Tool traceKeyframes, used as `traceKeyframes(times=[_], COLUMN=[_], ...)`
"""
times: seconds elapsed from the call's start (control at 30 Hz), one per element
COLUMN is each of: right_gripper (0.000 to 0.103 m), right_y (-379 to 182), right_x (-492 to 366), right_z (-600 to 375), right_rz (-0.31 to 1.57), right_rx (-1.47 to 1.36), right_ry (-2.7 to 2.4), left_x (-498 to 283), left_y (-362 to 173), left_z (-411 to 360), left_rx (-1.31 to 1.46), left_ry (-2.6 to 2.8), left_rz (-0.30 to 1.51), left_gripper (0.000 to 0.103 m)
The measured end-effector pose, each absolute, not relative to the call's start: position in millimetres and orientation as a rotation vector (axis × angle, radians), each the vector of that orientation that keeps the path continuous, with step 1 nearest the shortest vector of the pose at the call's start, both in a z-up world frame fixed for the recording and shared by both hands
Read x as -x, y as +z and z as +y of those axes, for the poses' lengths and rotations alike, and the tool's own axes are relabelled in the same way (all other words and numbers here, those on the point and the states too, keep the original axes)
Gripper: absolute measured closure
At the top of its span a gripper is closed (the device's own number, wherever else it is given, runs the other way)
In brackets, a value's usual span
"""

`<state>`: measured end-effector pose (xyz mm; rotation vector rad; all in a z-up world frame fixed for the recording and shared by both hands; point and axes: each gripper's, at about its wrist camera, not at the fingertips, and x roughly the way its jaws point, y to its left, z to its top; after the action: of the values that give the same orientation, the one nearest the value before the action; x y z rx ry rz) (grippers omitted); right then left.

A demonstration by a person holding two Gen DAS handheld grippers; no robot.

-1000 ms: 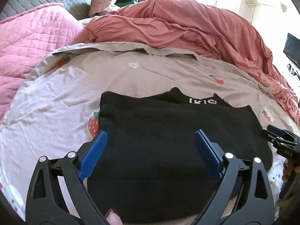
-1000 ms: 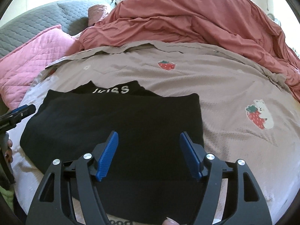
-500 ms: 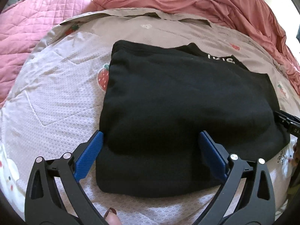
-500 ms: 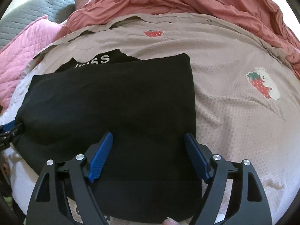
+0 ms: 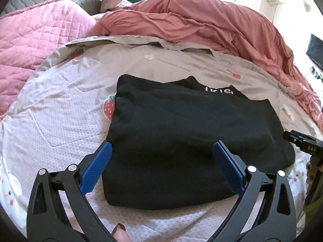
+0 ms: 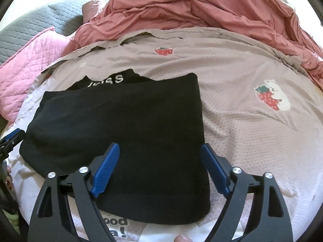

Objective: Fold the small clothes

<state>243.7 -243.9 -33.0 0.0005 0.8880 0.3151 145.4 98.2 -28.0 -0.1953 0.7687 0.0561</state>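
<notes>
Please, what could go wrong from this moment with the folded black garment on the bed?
1. The right hand-held gripper, jaws opening, straddles the black garment edge; a pad may catch and undo the fold.
2. The top layer lies offset, leaving the lettered collar exposed; another fold may come out uneven.
3. The left hand-held gripper, open, could drag cloth on the soft strawberry sheet.

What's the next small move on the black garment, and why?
Probably lower both tongs onto the near edge of the black garment and close. The left tongs stand open and the right tongs are opening; neither grips cloth. The garment lies folded flat on the strawberry-print sheet, so another fold seems due.
</notes>
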Motion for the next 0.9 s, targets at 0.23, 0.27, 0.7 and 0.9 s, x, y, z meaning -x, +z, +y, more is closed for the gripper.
traceKeyframes(times=[0.23, 0.27, 0.7, 0.9], right_gripper=[0.013, 0.011, 0.008, 0.008], right_y=[-16, -13, 10, 14], right_x=[-234, -233, -208, -195], right_z=[-243, -242, -206, -179], right_rz=[0.844, 0.84, 0.785, 0.774], right_rx=[-0.01, -0.008, 0.034, 0.07], right_ry=[0.321, 0.324, 0.403, 0.466], left_x=[-140, -139, -127, -124], left_y=[-23, -23, -18, -16], left_z=[108, 109, 136, 145], left_rx=[0.241, 0.247, 0.337, 0.361], left_ry=[0.072, 0.076, 0.119, 0.135], left_rz=[0.749, 0.747, 0.712, 0.697], left_gripper=[0.009, 0.009, 0.009, 0.009])
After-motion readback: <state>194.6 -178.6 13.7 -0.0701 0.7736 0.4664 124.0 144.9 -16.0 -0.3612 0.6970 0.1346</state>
